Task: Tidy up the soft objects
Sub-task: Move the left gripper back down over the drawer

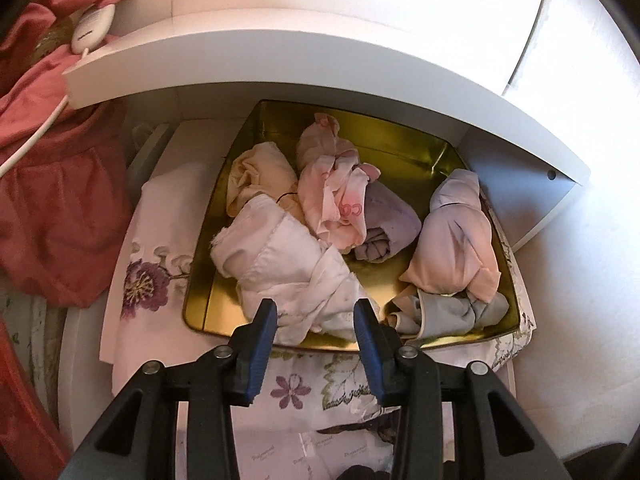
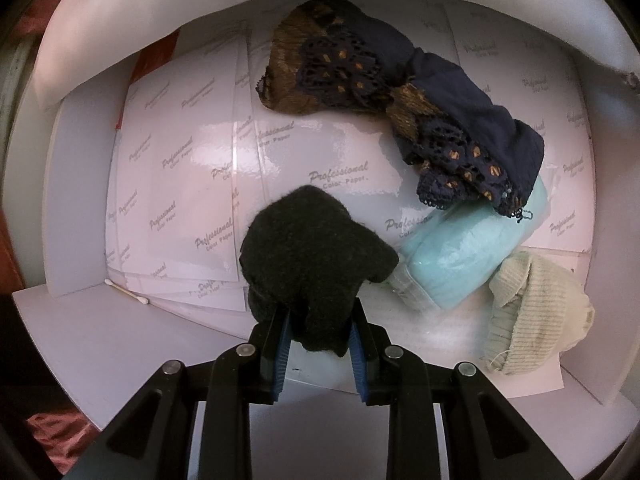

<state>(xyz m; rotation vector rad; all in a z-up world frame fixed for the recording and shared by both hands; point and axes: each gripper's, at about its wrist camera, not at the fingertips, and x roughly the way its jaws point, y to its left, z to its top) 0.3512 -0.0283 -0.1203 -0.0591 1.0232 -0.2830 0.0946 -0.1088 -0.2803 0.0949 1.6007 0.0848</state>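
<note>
In the left wrist view a gold tin tray (image 1: 420, 148) holds several rolled soft garments: a white bundle (image 1: 280, 256), a pink one (image 1: 336, 184), a cream one (image 1: 256, 176), a lilac roll (image 1: 384, 224) and a lilac-peach bundle (image 1: 456, 236). My left gripper (image 1: 316, 316) stands open just in front of the white bundle, nothing pressed between its blue pads. In the right wrist view my right gripper (image 2: 318, 332) is shut on a black fuzzy sock bundle (image 2: 312, 248) above a drawer lined with printed paper (image 2: 192, 168).
A white shelf edge (image 1: 280, 56) overhangs the tray's far side. Red cloth (image 1: 60, 200) lies at left, a floral cloth (image 1: 148, 280) under the tray. The drawer holds a navy lace garment (image 2: 400, 92), a pale blue pack (image 2: 460, 252), a cream knit bundle (image 2: 536, 312) and a cotton swab (image 2: 126, 292).
</note>
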